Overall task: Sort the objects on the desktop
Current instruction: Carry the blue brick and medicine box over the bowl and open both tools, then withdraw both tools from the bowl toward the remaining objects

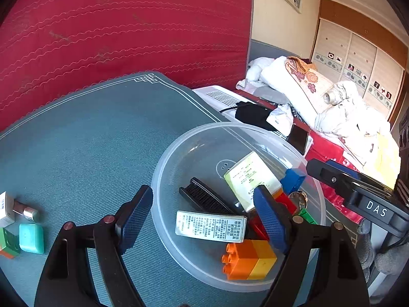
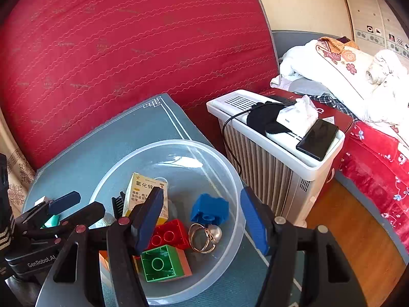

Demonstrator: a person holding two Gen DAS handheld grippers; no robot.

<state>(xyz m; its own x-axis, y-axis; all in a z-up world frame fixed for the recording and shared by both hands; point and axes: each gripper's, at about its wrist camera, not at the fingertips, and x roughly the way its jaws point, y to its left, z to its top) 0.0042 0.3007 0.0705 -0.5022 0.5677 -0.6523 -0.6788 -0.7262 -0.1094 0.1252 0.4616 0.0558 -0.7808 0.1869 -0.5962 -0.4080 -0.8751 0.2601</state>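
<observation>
A clear plastic bowl stands on the teal mat. It holds a black comb, a green-and-white medicine box, a white labelled box, an orange-and-yellow brick, red, green and blue bricks, and a metal ring. My left gripper hangs open over the bowl's near side, above the labelled box, touching nothing. Over the blue brick and the ring my right gripper stands open and empty.
On the mat's left lie a teal block, a silver cylinder, a green-and-orange brick and a white box. A red quilted cushion rises behind. A white heater carrying a phone stands right, a bed beyond.
</observation>
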